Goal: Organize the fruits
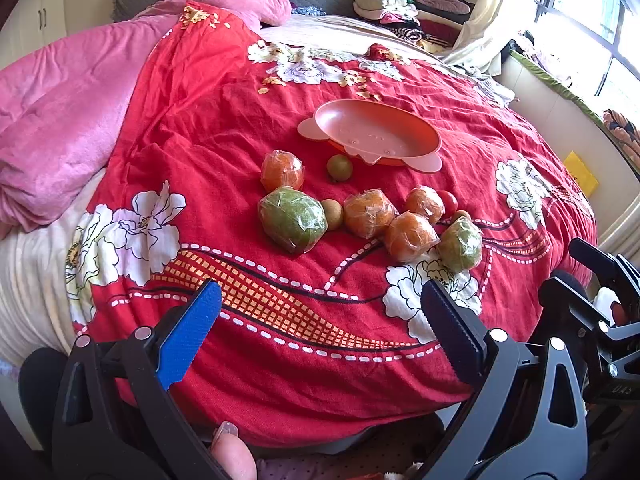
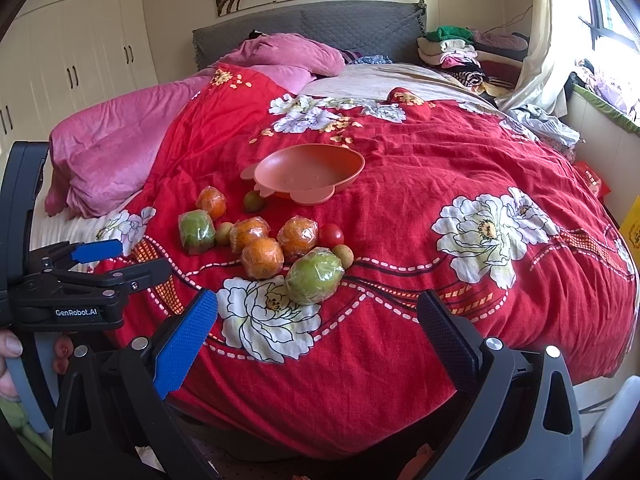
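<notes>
Legible writing: "GenRobot.AI" in white on the black body of the left gripper (image 2: 120, 260), seen at the left edge of the right wrist view. On the other device at the right edge of the left wrist view, small characters appear, too blurred to read with confidence.

Left gripper (image 1: 320, 320): jaws spread wide, nothing between them, held above the near edge of the red floral bedspread (image 1: 280, 360). Right gripper (image 2: 318, 312): jaws likewise spread wide and holding nothing.

Fruit lies in a loose cluster on the bedspread, ahead of both grippers and clear of the fingers. In the left wrist view:
- large plastic-wrapped green fruit (image 1: 292, 219), nearest the left finger side, touching a small brown-green fruit (image 1: 333, 213)
- wrapped oranges: one at the back (image 1: 282, 171), three more in the middle (image 1: 370, 213), (image 1: 424, 204), (image 1: 410, 237)
- second wrapped green fruit (image 1: 460, 245), closest to the right finger, just beyond its tip
- red tomato (image 1: 449, 202) behind the oranges
- small green round fruit (image 1: 339, 167) lying just beside the front rim of the dish

Pink plastic dish (image 1: 376, 132), with ear-shaped tabs, sits beyond the cluster; no fruit inside it.

In the right wrist view the second wrapped green fruit (image 2: 314, 276) lies ahead between the fingers, left of centre; the dish (image 2: 308, 172) lies further back.

Pink quilt (image 1: 60, 120) at left.
</notes>
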Demonstrator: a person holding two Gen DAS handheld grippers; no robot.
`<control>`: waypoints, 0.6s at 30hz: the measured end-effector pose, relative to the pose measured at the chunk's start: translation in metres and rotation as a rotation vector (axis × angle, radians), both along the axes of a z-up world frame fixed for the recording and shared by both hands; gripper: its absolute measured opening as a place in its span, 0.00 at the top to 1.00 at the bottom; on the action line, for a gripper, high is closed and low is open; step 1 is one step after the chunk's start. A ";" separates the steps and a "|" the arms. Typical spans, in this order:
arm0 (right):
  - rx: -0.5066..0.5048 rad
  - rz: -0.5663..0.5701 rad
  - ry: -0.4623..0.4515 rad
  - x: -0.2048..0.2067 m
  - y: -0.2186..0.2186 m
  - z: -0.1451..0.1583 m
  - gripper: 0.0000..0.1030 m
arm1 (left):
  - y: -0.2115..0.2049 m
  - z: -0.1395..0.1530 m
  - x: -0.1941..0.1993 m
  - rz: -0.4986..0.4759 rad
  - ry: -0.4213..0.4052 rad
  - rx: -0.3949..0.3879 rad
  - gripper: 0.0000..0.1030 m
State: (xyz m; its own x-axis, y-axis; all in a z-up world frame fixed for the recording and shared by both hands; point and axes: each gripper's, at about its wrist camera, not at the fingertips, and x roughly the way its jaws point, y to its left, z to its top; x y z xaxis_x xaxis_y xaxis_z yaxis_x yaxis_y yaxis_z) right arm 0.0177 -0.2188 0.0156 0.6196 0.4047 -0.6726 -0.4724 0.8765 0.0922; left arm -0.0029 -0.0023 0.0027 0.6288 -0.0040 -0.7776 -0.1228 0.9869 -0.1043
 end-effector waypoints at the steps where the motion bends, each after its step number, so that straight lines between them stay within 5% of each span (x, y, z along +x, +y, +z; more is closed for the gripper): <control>1: 0.000 0.000 0.000 0.000 0.000 0.000 0.04 | 0.000 0.000 0.000 -0.001 0.000 -0.001 0.09; 18: -0.009 0.005 0.008 0.004 0.004 -0.007 0.04 | 0.001 0.000 0.001 0.002 0.000 -0.002 0.09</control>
